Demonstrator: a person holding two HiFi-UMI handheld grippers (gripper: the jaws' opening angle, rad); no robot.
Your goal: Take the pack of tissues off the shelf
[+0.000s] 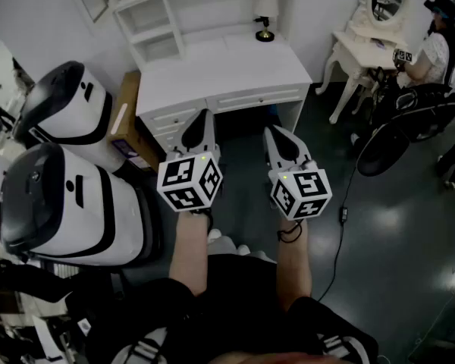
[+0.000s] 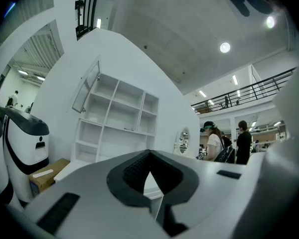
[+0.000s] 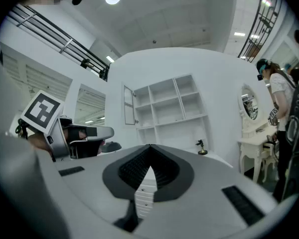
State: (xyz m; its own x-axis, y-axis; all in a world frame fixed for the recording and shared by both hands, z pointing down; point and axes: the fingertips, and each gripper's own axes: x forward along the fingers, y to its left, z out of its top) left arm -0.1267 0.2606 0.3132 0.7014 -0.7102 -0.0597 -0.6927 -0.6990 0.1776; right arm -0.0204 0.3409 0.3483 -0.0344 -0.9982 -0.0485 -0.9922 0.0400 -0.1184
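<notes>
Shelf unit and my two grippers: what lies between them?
In the head view, just the white desk, its top bare except a small lamp at the back right.

The shelf [image 1: 167, 14] along the table's [image 1: 235, 67] back edge is cut off by the head view's upper edge, and whether its compartments hold anything is too small to tell. A small dark thing on a gold base [image 1: 265, 30] near the table's back right corner is too small to name. The cardboard box [image 1: 125, 123] beside the table's left edge is partly hidden by a white machine [image 1: 68, 105]. In the left gripper view, the left hand-held gripper [image 2: 149, 156] hides most of the table. A person [image 1: 440, 44] is cut off by the head view's right edge.
</notes>
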